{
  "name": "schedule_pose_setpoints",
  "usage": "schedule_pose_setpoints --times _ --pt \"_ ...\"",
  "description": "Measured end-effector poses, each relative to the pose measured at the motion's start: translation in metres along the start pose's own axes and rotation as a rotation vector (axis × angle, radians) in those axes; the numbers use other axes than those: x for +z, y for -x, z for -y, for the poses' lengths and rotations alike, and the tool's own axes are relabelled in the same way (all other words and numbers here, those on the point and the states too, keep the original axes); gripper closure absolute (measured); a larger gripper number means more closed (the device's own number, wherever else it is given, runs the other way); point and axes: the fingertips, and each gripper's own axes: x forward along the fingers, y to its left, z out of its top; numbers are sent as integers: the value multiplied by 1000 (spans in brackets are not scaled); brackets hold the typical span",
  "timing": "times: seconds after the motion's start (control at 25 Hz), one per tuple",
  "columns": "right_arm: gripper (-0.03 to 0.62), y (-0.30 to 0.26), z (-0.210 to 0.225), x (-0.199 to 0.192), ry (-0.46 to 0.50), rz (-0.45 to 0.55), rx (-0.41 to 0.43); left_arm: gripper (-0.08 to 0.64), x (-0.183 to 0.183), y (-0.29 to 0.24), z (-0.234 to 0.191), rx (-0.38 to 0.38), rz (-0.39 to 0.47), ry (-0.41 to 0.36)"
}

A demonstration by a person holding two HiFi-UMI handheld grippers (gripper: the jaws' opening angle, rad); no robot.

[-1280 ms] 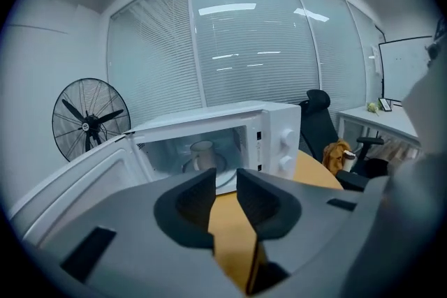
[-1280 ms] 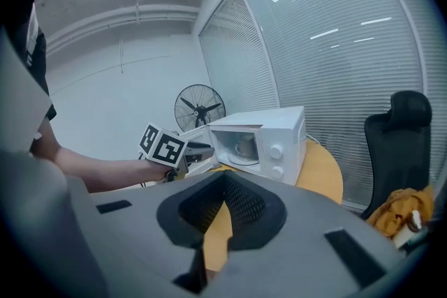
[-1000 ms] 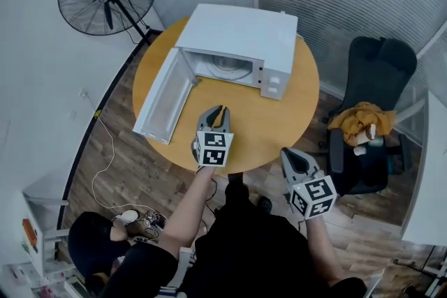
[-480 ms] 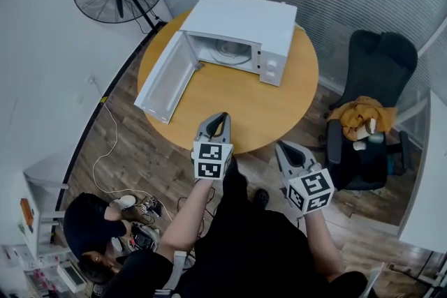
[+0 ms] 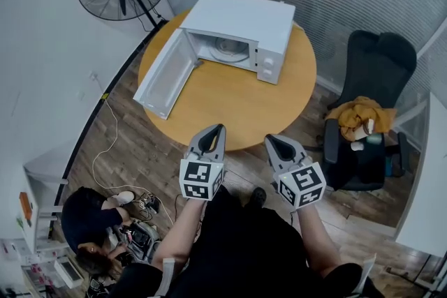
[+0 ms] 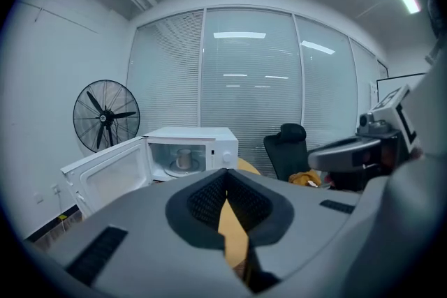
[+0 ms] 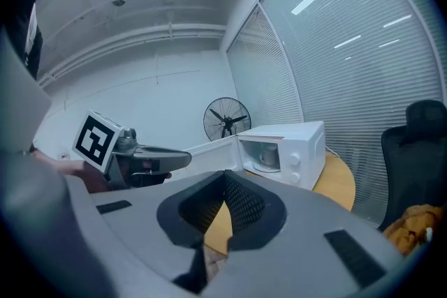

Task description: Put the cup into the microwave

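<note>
- The cup (image 6: 184, 158) stands upright inside the white microwave (image 5: 241, 28), whose door (image 5: 162, 77) is swung wide open.
- The left gripper (image 5: 220, 129) has its jaws pressed together with nothing between them.
- The right gripper (image 5: 271, 140) is likewise closed and empty.
- The 2 grippers hover side by side at the near edge of the round table (image 5: 230, 108), well apart from the microwave.

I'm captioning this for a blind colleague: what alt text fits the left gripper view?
A cup stands inside a white microwave with its door open, seen past the shut, empty left gripper. A floor fan stands at left; a black chair and the right gripper are at right.
</note>
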Motion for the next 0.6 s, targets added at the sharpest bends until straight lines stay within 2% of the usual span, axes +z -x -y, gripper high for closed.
schedule_pose_setpoints --times 0.12,0.24,0.6 --pt "583 -8 -9 5 16 9 23 565 -5 10 4 0 7 -2" --pt "583 -12 -19 11 29 22 40 565 -7 21 6 -6 17 27" --pt "583 -14 -31 16 77 39 33 565 -3 40 5 -15 56 54"
